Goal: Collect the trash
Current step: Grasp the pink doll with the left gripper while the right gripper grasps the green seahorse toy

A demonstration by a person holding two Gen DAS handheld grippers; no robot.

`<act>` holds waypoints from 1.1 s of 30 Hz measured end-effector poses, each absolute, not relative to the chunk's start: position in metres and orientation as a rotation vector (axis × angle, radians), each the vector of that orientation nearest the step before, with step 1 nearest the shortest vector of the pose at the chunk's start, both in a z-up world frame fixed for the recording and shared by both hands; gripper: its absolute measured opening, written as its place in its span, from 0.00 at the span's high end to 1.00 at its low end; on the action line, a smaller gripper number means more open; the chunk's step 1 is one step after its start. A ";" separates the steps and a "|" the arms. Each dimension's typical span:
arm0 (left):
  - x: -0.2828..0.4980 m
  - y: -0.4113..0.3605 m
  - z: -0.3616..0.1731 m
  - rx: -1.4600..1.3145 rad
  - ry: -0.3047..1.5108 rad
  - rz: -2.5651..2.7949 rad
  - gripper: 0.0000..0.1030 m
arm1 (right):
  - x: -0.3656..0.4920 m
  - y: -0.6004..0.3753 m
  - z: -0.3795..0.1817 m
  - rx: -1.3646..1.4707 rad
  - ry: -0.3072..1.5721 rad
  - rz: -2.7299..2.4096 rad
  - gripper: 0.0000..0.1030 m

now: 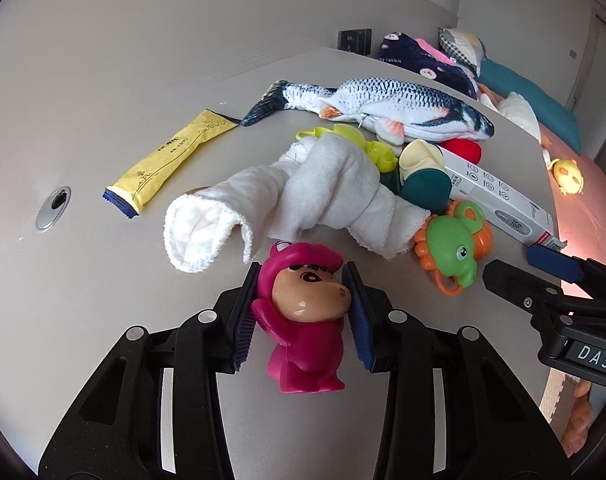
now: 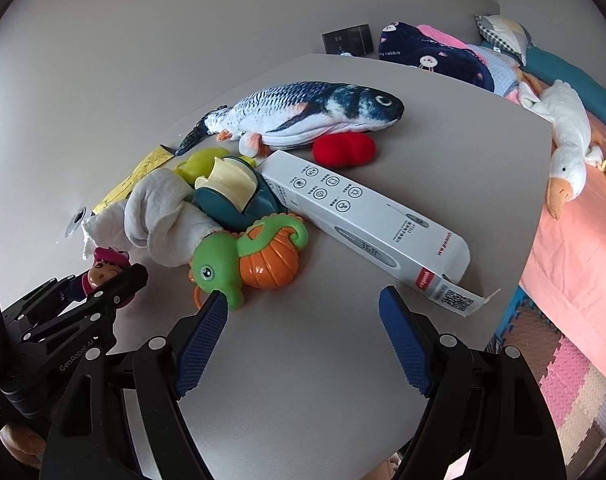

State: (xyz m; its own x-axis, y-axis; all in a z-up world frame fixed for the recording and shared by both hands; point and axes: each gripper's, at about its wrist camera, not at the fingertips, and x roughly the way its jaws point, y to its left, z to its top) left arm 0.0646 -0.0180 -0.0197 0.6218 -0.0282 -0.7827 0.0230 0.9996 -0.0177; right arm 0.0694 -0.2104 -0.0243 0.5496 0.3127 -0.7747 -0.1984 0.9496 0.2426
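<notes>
The pink figurine (image 1: pixel 303 312) sits at the near edge of the clutter on the grey surface (image 1: pixel 83 100), clamped at its head between the blue pads of the left gripper (image 1: pixel 303 284); whether its feet rest on the surface is hard to tell. Just beyond it lies a rolled white towel (image 1: pixel 303 188), with a yellow sachet (image 1: pixel 167 160) off to the far left. The right gripper (image 2: pixel 303 300) hangs wide apart and holds nothing, its left pad just beside a green and orange seahorse toy (image 2: pixel 247 256). To the right of that lies a long white box (image 2: pixel 363 216), and behind it a plush fish (image 2: pixel 303 114) over a red cushion (image 2: pixel 343 150).
</notes>
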 end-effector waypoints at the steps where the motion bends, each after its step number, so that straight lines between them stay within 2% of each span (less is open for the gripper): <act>1: 0.064 -0.017 -0.019 -0.011 0.901 -0.026 0.61 | 0.071 -0.207 -0.025 0.126 0.942 0.313 0.24; 11: 0.064 -0.009 -0.017 -0.058 0.907 -0.038 0.61 | 0.090 -0.176 -0.030 0.040 0.936 0.346 0.15; 17: 0.065 -0.004 -0.018 -0.080 0.918 -0.040 0.61 | 0.096 -0.159 -0.033 -0.045 0.912 0.334 0.15; 18: 0.065 -0.004 -0.018 -0.081 0.917 -0.040 0.61 | 0.095 -0.158 -0.033 -0.055 0.910 0.337 0.16; 19: 0.065 -0.003 -0.018 -0.083 0.917 -0.039 0.61 | 0.094 -0.156 -0.033 -0.063 0.905 0.342 0.21; 20: 0.065 -0.003 -0.018 -0.085 0.918 -0.039 0.61 | 0.092 -0.156 -0.032 -0.070 0.899 0.344 0.31; 21: 0.065 -0.002 -0.018 -0.087 0.920 -0.039 0.61 | 0.090 -0.154 -0.032 -0.083 0.892 0.345 0.35; 33: 0.062 -0.009 -0.013 -0.082 0.908 -0.054 0.61 | 0.071 -0.173 -0.015 -0.033 0.864 0.331 0.35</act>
